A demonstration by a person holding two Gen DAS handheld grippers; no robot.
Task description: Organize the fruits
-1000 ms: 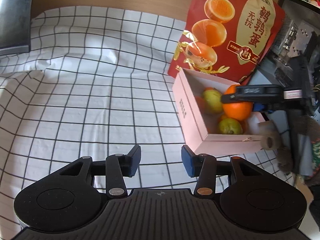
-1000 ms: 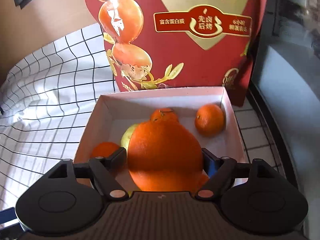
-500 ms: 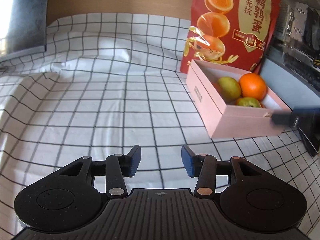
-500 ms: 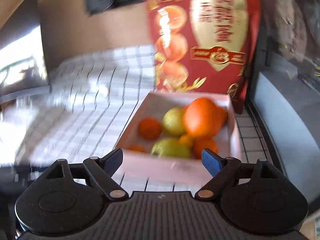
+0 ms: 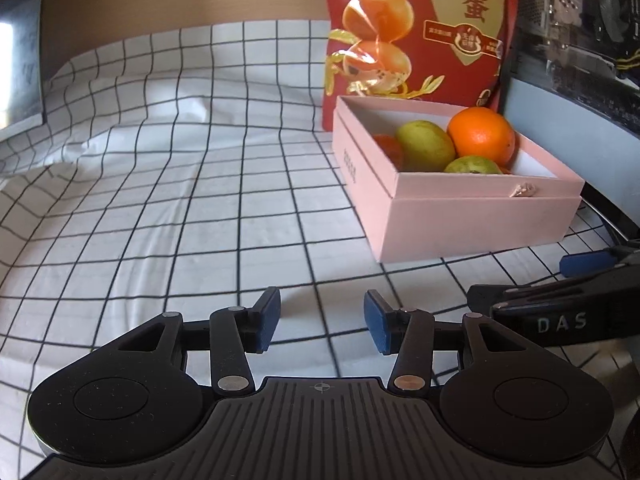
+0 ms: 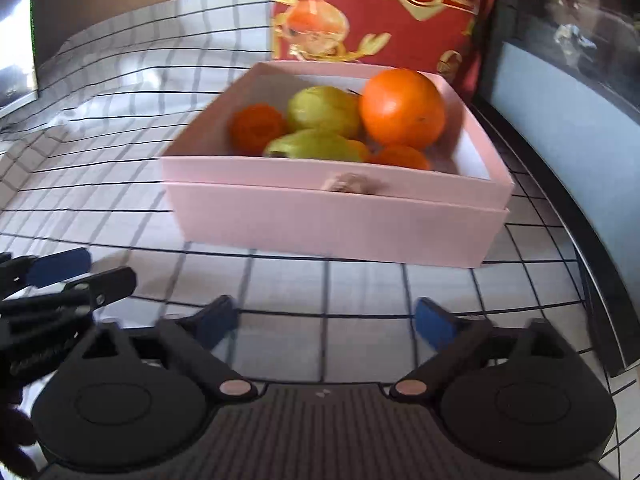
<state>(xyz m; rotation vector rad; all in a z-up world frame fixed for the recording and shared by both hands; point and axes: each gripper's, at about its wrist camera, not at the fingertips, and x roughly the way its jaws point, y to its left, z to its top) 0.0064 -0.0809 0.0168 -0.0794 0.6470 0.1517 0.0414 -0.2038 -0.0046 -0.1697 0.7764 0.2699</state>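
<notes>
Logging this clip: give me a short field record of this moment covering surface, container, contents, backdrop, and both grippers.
surface: checked tablecloth, white with black grid, wrinkled
container: pink box, lid off, standing on the cloth
contents: large orange on top at the right, two green fruits, small oranges beneath
backdrop: red snack bag upright directly behind the box
left gripper: jaws opening, nothing between them, over bare cloth
right gripper: jaws opening wide, nothing between them, in front of the box

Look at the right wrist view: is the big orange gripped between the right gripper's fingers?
No. The big orange sits in the pink box, while the right gripper is opening with nothing between its fingers.
</notes>
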